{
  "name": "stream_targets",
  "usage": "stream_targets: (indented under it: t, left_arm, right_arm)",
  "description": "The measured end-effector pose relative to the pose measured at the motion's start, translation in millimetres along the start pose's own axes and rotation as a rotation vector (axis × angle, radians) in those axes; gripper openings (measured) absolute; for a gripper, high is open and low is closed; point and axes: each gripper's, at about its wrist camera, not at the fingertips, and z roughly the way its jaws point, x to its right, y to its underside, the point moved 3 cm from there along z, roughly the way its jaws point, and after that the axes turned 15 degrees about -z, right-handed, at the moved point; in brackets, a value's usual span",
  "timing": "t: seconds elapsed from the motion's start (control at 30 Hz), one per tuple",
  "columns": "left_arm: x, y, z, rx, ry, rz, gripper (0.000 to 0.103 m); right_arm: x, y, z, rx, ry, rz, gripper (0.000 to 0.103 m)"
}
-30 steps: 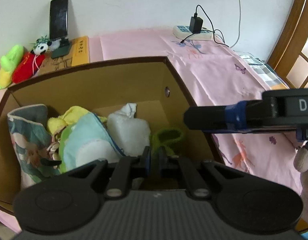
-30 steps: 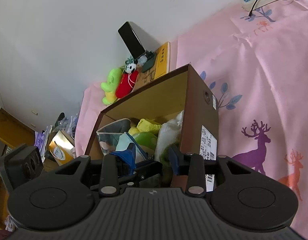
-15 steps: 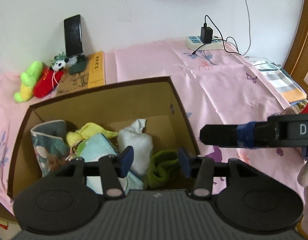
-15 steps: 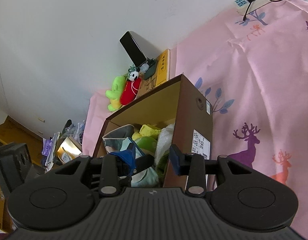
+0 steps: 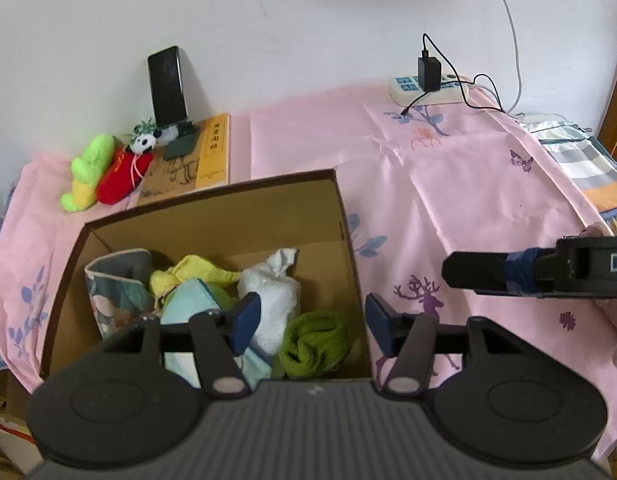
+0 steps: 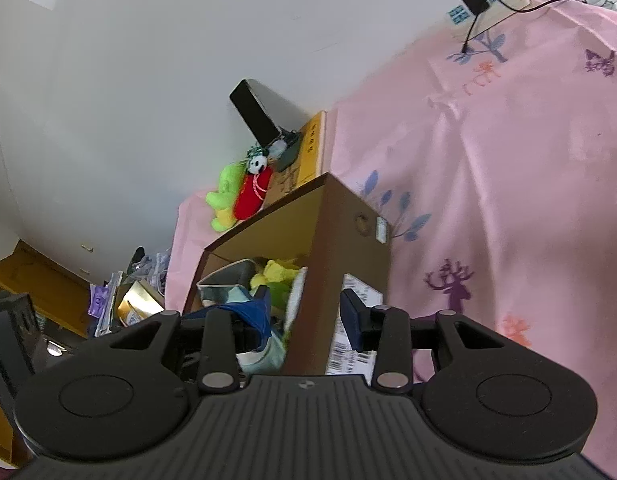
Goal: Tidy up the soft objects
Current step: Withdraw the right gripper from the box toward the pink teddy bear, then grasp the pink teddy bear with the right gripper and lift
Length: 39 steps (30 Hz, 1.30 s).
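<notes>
In the left wrist view, an open brown cardboard box [image 5: 212, 216] fills the lower middle of the frame, standing on a pink bedsheet printed with deer and leaves [image 5: 448, 184]. The left gripper [image 5: 312, 322] hangs above the box's near right corner; its jaws have just been opening and now stand wide, with nothing between the blue pads. Below that gap, in the box's lower right corner, lies a rolled dark green knitted piece [image 5: 313, 344]. Just left of it sits a white fluffy bundle [image 5: 273, 300], then a pale blue cushion [image 5: 188, 300], a yellow soft toy [image 5: 196, 276] and a grey floral fabric pouch [image 5: 116, 284] against the left wall. At the upper left of the frame, outside the box, a lime-green plush [image 5: 88, 172] and a red plush with a panda head [image 5: 126, 170] lie beside a black phone on a stand [image 5: 167, 84]. In the right wrist view, the right gripper [image 6: 306, 314] straddles the box's right wall at the lower middle, its jaws narrowly parted; whether the pads press on the cardboard cannot be told.
</notes>
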Motion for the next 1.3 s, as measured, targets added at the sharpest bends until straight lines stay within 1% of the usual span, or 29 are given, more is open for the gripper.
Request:
stream_targets:
  t: [0.17, 0.3, 0.43, 0.6, 0.73, 0.8, 1.03, 1.3]
  left_arm:
    - [22, -1, -2, 0.006, 0.007, 0.006, 0.06]
    - [45, 1, 2, -0.002, 0.022, 0.02, 0.06]
    - [73, 4, 11, -0.023, 0.041, 0.038, 0.061]
    - [109, 11, 25, -0.06, 0.069, 0.067, 0.062]
    - [139, 19, 38, -0.089, 0.087, 0.093, 0.063]
    - [150, 22, 45, -0.105, 0.085, 0.102, 0.063]
    - [178, 30, 66, -0.163, 0.07, 0.117, 0.064]
    - [198, 29, 77, -0.187, 0.058, 0.143, 0.065]
  right_arm:
    - [17, 0, -12, -0.009, 0.042, -0.002, 0.022]
    - [32, 1, -23, -0.025, 0.121, -0.031, 0.022]
    - [52, 2, -37, -0.031, 0.164, -0.034, 0.022]
    - [79, 4, -58, -0.049, 0.263, -0.043, 0.022]
    - [101, 3, -75, -0.052, 0.291, -0.016, 0.022]
    - [111, 1, -85, -0.046, 0.306, -0.011, 0.022]
    - [144, -5, -117, -0.012, 0.371, 0.019, 0.022]
    - [186, -10, -144, 0.02, 0.44, 0.094, 0.022]
